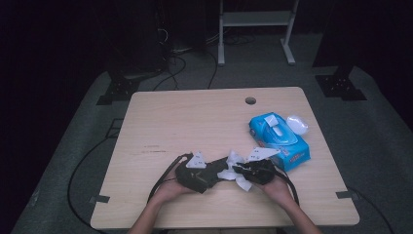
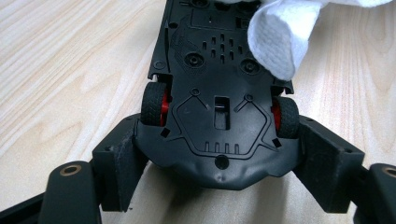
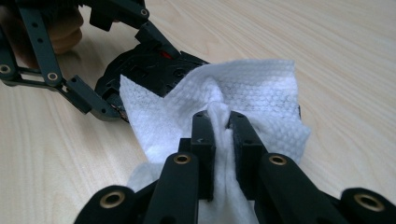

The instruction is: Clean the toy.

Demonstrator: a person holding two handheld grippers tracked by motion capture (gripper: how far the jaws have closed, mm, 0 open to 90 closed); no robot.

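At lower centre of the high view, the left gripper (image 2: 219,154) clamps an upturned black plastic toy car with red-hubbed wheels (image 2: 219,93) — the right gripper (image 3: 219,122) pinches a white textured wipe (image 3: 261,100) draped against it.

Far and left table (image 1: 170,122) lie open — wipes pack (image 1: 280,136) blocks the right.

Dim room, light wooden table (image 1: 195,122).
Grey carpeted floor (image 1: 380,141), white metal frame (image 1: 255,19) behind, black cables (image 1: 175,68) trailing.
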